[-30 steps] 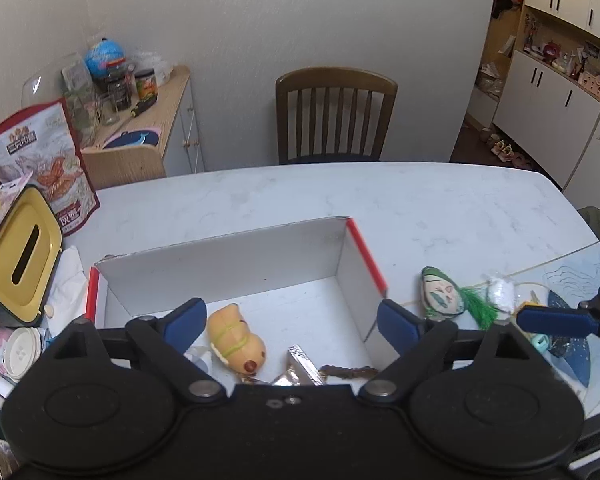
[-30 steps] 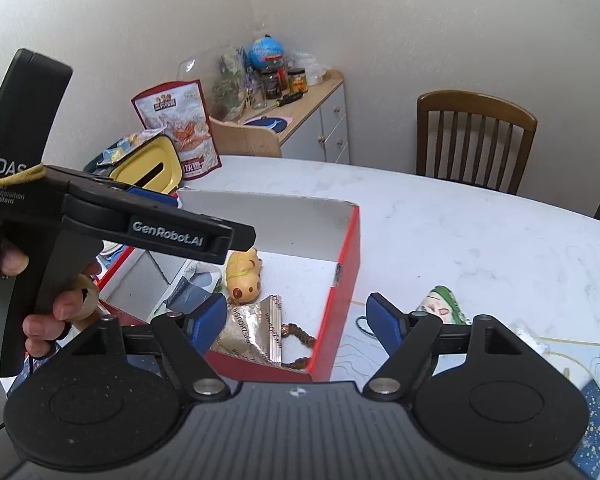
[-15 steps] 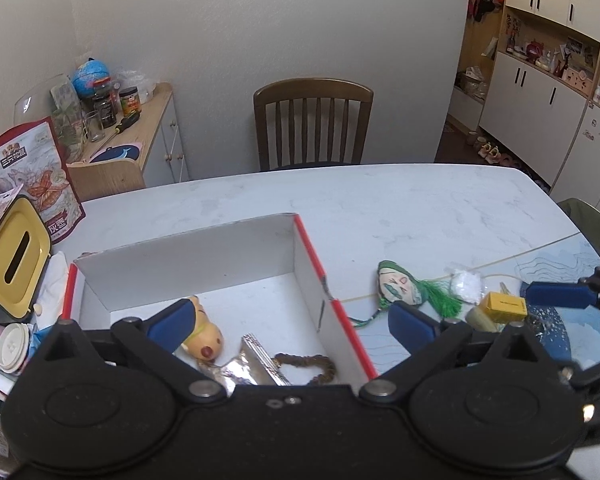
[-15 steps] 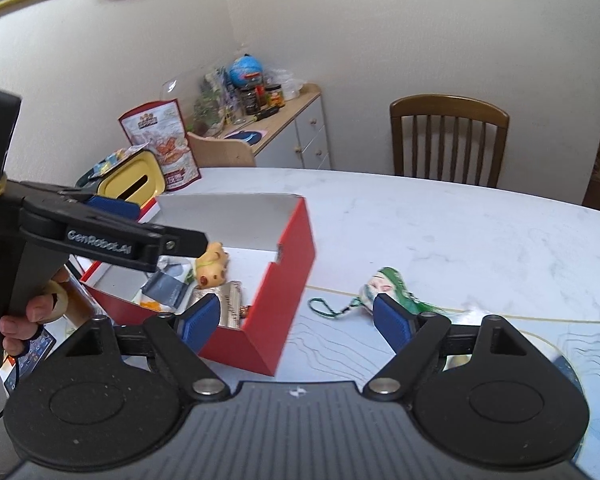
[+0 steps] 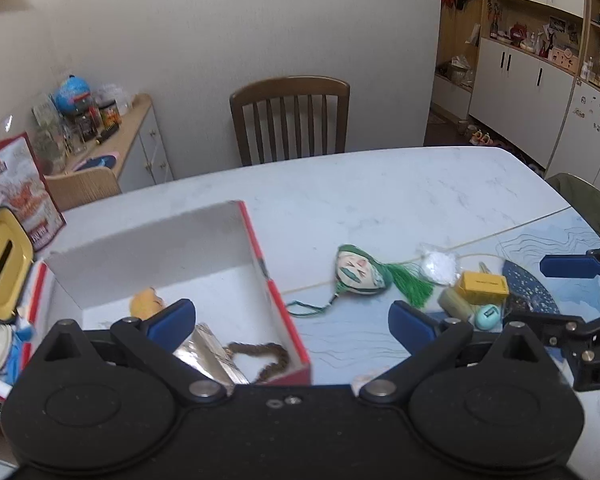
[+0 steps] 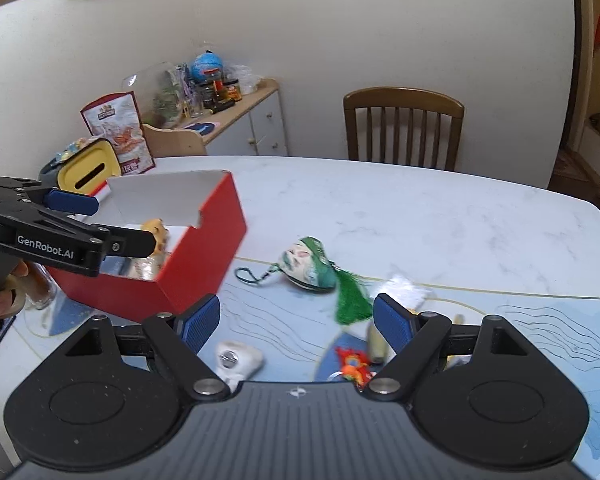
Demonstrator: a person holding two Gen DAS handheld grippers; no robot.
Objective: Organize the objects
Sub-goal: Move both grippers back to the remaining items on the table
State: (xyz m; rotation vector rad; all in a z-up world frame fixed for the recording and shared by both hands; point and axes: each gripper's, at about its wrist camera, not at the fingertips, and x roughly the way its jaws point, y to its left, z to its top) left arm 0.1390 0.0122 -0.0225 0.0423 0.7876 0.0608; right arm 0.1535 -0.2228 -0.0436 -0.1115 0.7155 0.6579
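While the red box [image 5: 278,308] sits at the left of the worktop [image 5: 380,192], already holding a yellow toy figure [image 5: 146,300], a foil packet [image 5: 208,352] and a bead string [image 5: 268,354], the left gripper [image 5: 290,320] hovers over its right wall, jaws spread and empty. Just right lies the green painted mask pendant [image 6: 310,264], probably light, its rigid shell slippery and chip-prone; pinching across its sides looks safer than its soft tassel [image 6: 352,300] or cord. Farther right, the right gripper [image 6: 296,324] hangs above the small clutter, jaws also spread, holding nothing.
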